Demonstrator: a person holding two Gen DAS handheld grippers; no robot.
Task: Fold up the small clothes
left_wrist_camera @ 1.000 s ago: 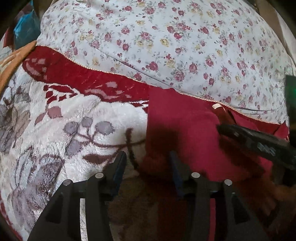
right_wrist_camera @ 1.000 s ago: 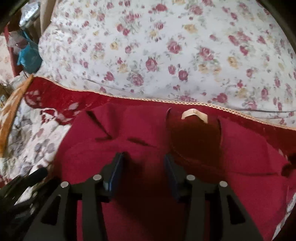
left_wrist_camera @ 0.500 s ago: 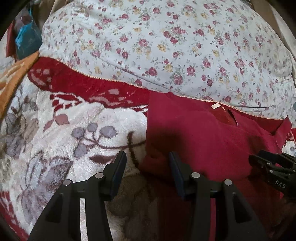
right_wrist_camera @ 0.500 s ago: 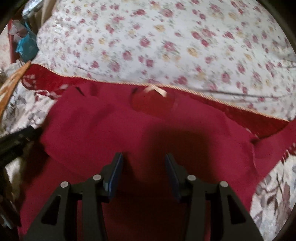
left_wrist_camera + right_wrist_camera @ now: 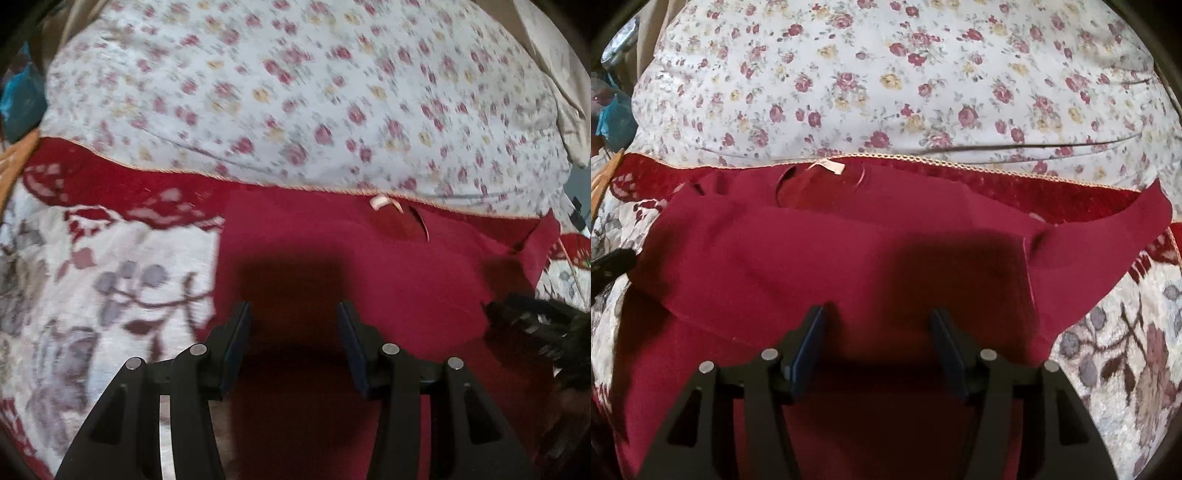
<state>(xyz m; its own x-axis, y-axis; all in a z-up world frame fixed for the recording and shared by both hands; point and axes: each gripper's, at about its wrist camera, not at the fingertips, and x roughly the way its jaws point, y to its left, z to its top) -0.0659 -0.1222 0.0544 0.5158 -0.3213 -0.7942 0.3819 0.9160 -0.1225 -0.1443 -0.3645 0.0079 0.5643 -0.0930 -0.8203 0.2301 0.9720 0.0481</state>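
Red, one small shirt (image 5: 849, 258) lies flat mid-frame on a patterned blanket (image 5: 1126, 350), neck label toward the floral pillow (image 5: 886, 74) above, long axis running left-right; left gripper (image 5: 295, 325) gapes empty, right gripper (image 5: 879, 328) is opening, nothing clamped

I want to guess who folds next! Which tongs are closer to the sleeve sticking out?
Right. The right tongs, opening with nothing gripped, hover beside that sleeve; the left tongs hover near the shirt's opposite edge.
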